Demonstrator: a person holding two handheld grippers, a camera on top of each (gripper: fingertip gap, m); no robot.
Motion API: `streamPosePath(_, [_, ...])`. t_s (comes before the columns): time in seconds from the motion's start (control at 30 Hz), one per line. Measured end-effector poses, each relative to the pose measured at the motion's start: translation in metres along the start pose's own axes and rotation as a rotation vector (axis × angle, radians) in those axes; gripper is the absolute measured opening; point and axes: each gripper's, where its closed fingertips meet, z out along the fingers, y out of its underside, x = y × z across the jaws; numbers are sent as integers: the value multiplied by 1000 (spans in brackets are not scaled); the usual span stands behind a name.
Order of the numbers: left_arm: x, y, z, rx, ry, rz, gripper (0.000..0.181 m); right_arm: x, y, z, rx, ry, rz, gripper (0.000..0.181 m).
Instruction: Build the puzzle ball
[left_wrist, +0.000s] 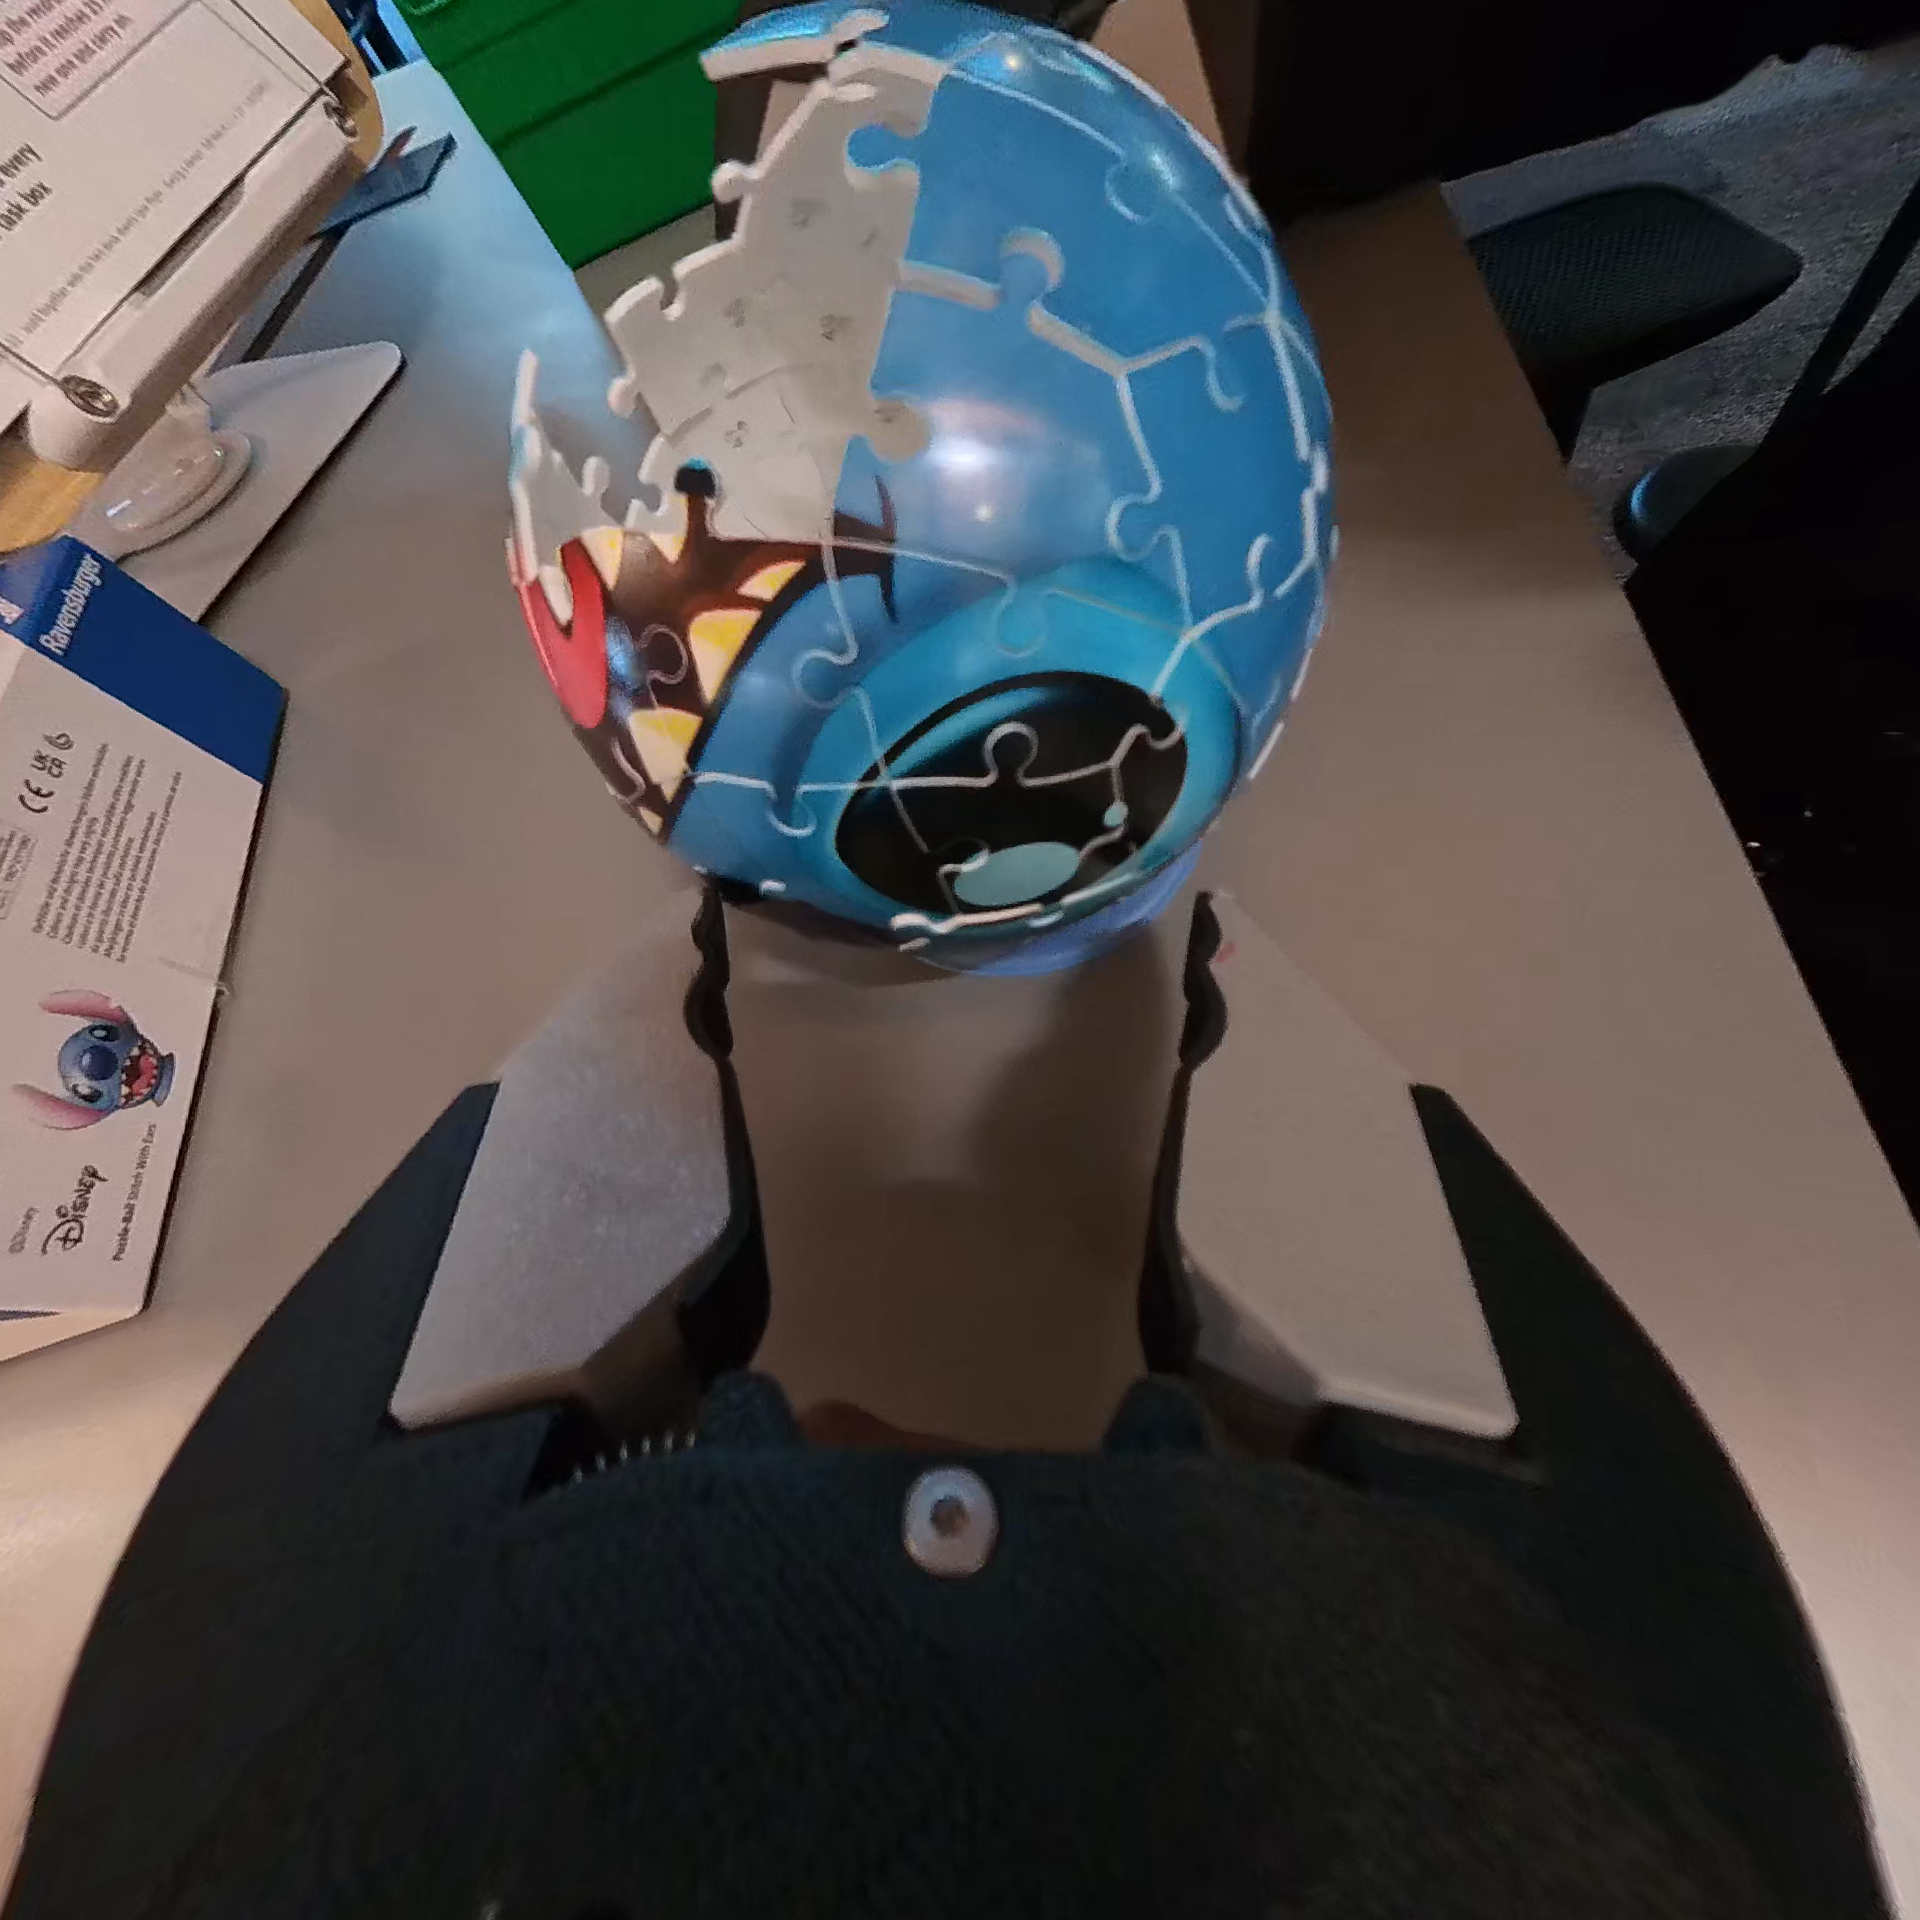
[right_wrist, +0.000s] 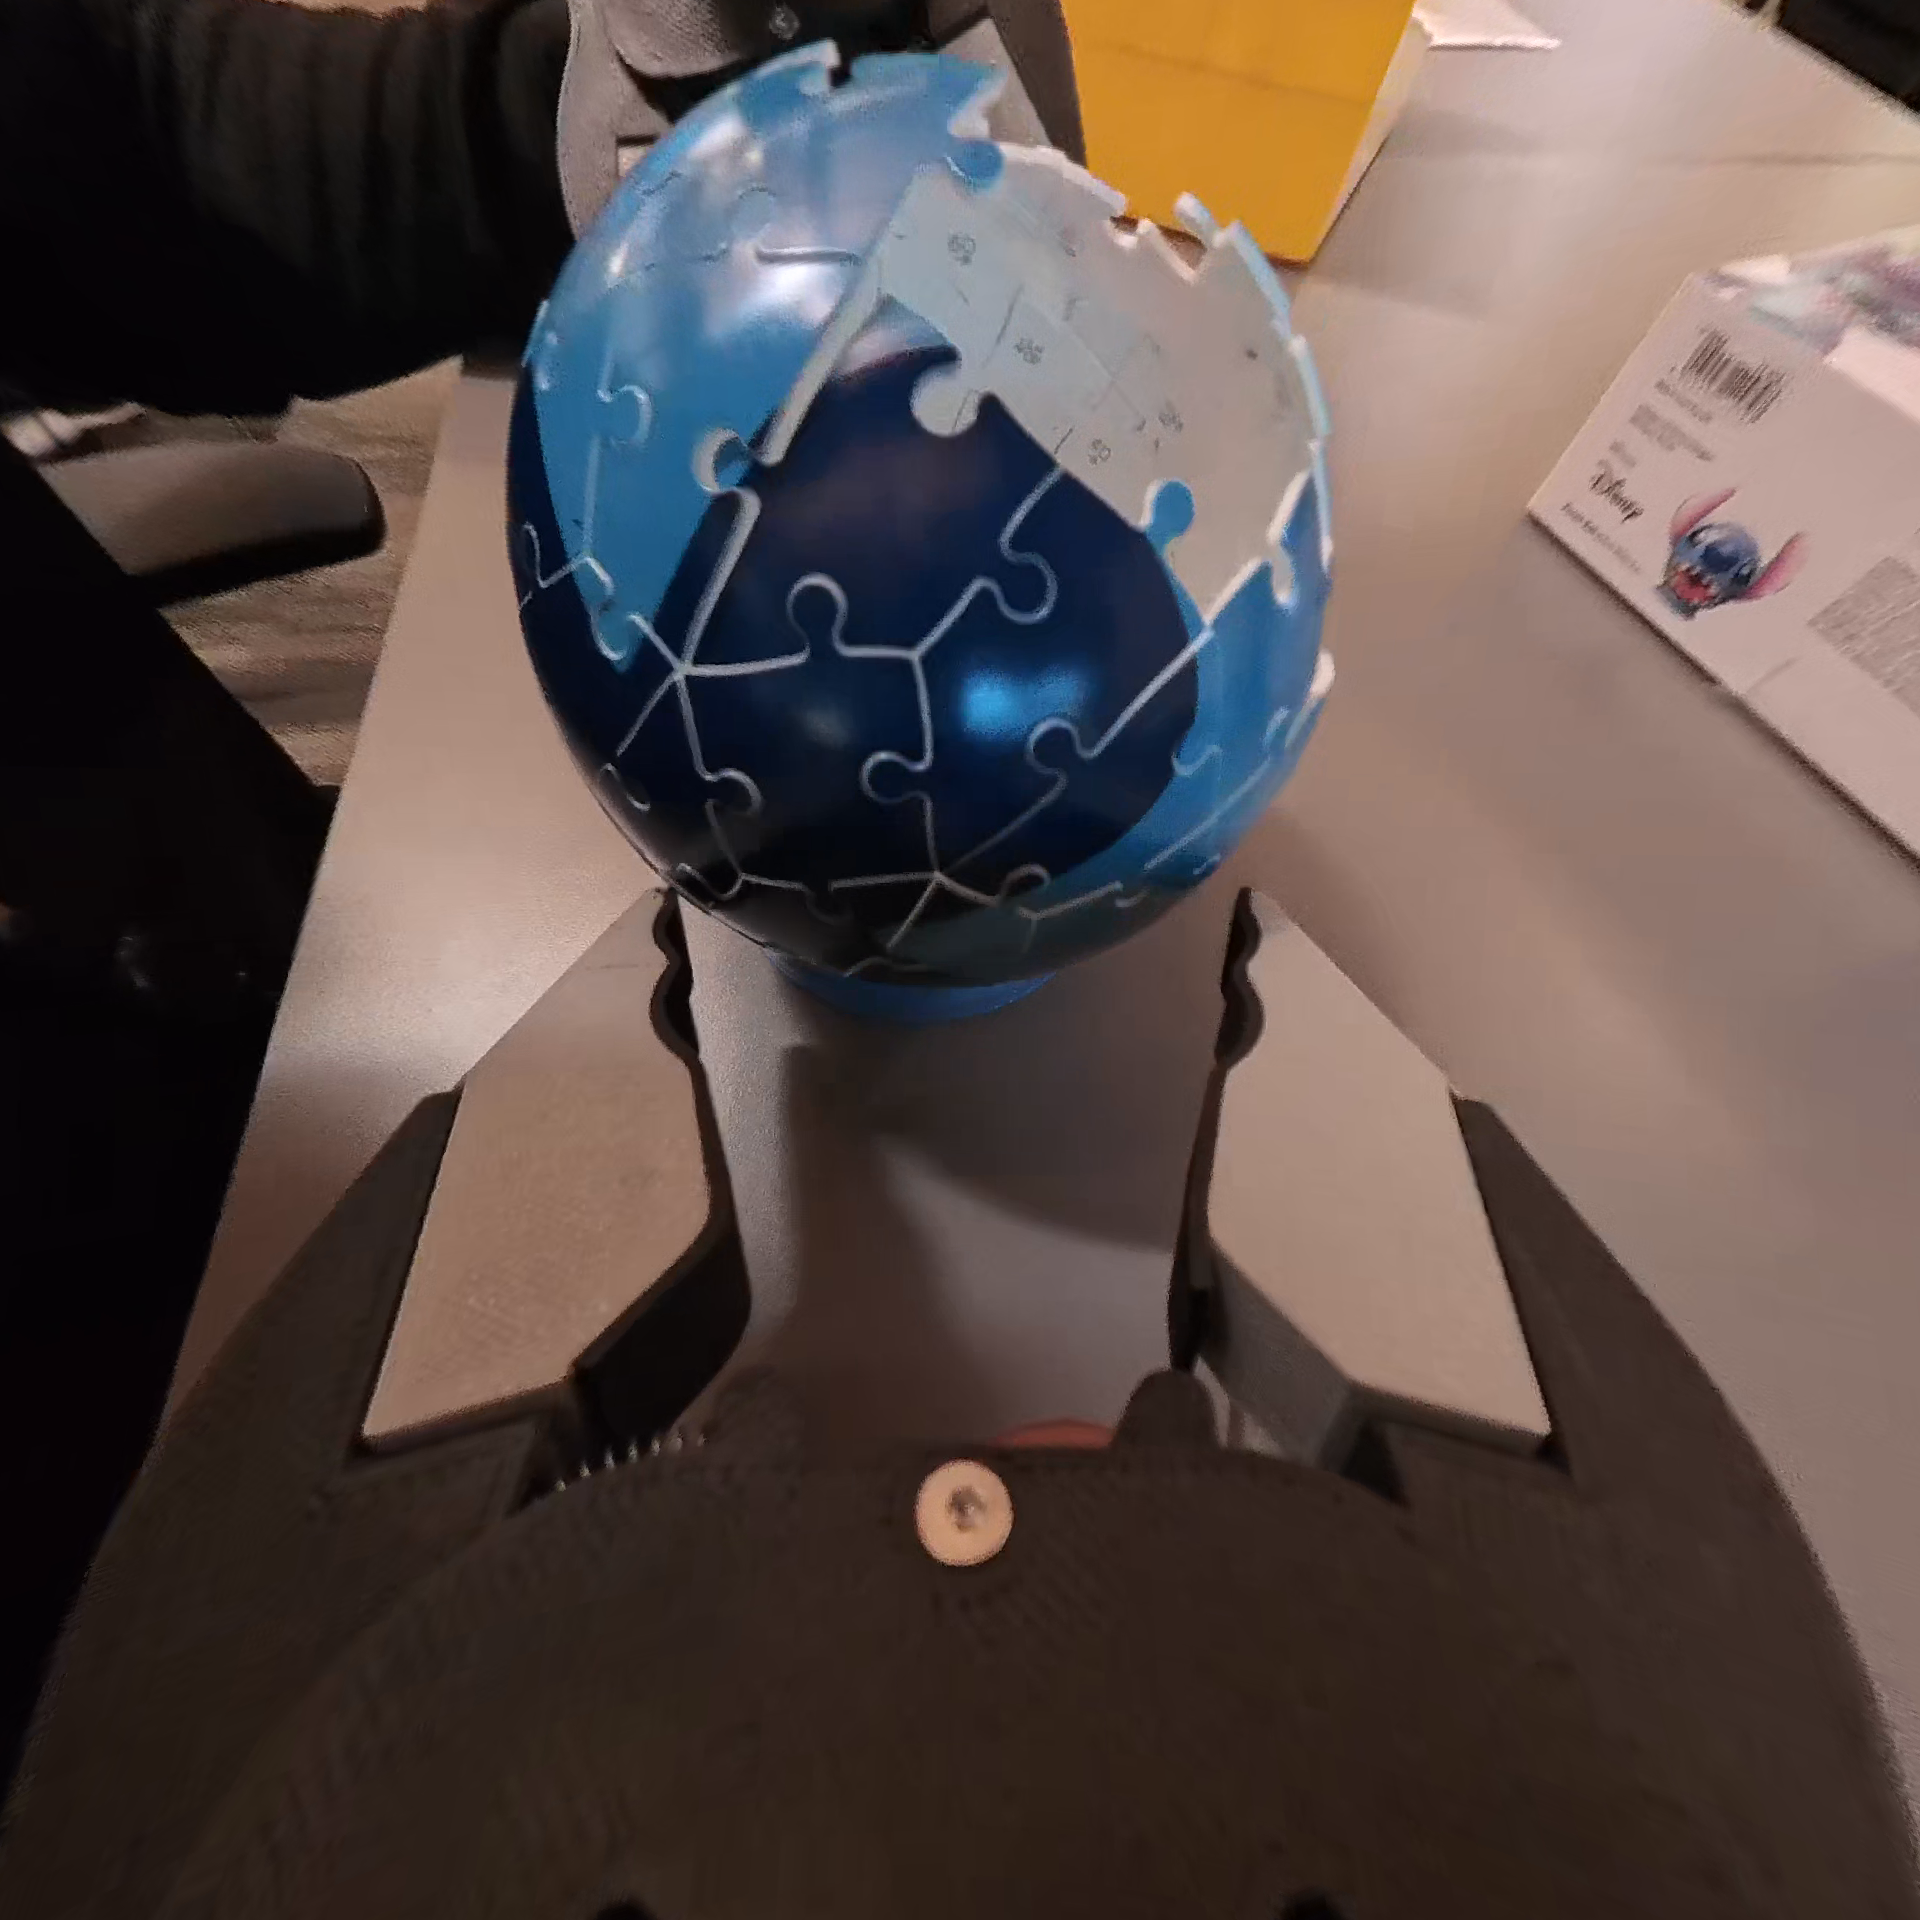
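The puzzle ball (left_wrist: 1091, 416) stands on a small blue ring stand (left_wrist: 1049, 951) on the grey table (left_wrist: 416, 727). In the left wrist view it shows a black eye, a toothed mouth and a ragged gap at its upper left, with the white backs of pieces showing. In the right wrist view the ball (right_wrist: 914, 707) shows dark and light blue pieces and a gap at its upper right, above the stand (right_wrist: 914, 997). My left gripper (left_wrist: 956, 935) is open and empty, fingertips either side of the stand. My right gripper (right_wrist: 956, 920) is open and empty, just under the ball.
The puzzle's box (left_wrist: 104, 883) lies left of the ball and also shows in the right wrist view (right_wrist: 1745, 520). A white carton (left_wrist: 156, 156) and a green box (left_wrist: 582, 104) stand behind. A yellow box (right_wrist: 1247, 104) and a dark sleeve (right_wrist: 208, 208) lie beyond. A chair (left_wrist: 1621, 260) is off the table's edge. The tips of one gripper are about 8 cm away from the tips of the other.
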Motion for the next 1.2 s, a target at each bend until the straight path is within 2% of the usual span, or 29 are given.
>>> streamPosePath(0.13, [-1,1,-5,4,-4,0,85,9,-2,-5,27,4,35,101])
streamPosePath(0.63, [-2,0,1,8,-42,48,92,3,-3,-1,-10,138,-192,103])
streamPosePath(0.87, [-5,0,3,4,-68,63,94,4,-13,-7,2,272,-336,106])
streamPosePath(1.03, [-11,1,3,-6,-134,138,97,0,-20,-9,14,357,-458,106])
streamPosePath(1.2, [-10,-1,7,-11,-174,209,98,-3,-20,-4,5,363,-495,105])
